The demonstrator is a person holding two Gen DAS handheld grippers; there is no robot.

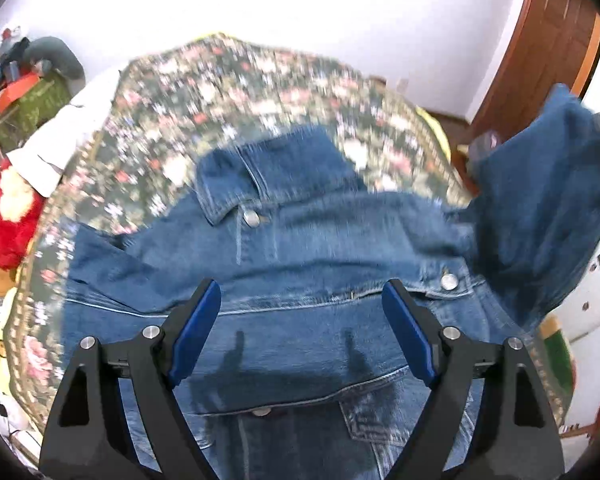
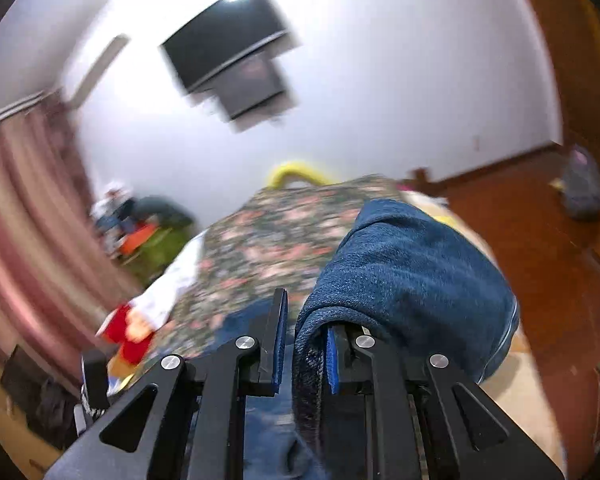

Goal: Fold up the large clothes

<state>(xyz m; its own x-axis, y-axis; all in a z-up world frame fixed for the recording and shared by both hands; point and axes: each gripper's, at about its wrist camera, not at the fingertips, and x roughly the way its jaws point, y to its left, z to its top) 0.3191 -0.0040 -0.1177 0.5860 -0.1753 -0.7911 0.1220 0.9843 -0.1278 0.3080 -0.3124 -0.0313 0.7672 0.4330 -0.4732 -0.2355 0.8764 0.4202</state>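
Observation:
A blue denim jacket point(image 1: 324, 248) lies front up on the floral bedspread point(image 1: 236, 92), collar toward the far side. My left gripper point(image 1: 302, 300) is open and empty, hovering over the jacket's middle. The jacket's right sleeve point(image 1: 548, 208) is lifted off the bed at the right. In the right wrist view my right gripper point(image 2: 304, 320) is shut on that sleeve point(image 2: 412, 276), whose denim drapes over the right finger point(image 2: 332, 360). The view is blurred by motion.
A red plush toy point(image 1: 4, 220) and a white cloth point(image 1: 56, 140) lie at the bed's left edge. A cluttered green box point(image 1: 32, 100) stands at the far left. A wooden door point(image 1: 548, 40) and wood floor point(image 2: 540, 260) are at the right. A wall TV point(image 2: 228, 44) hangs ahead.

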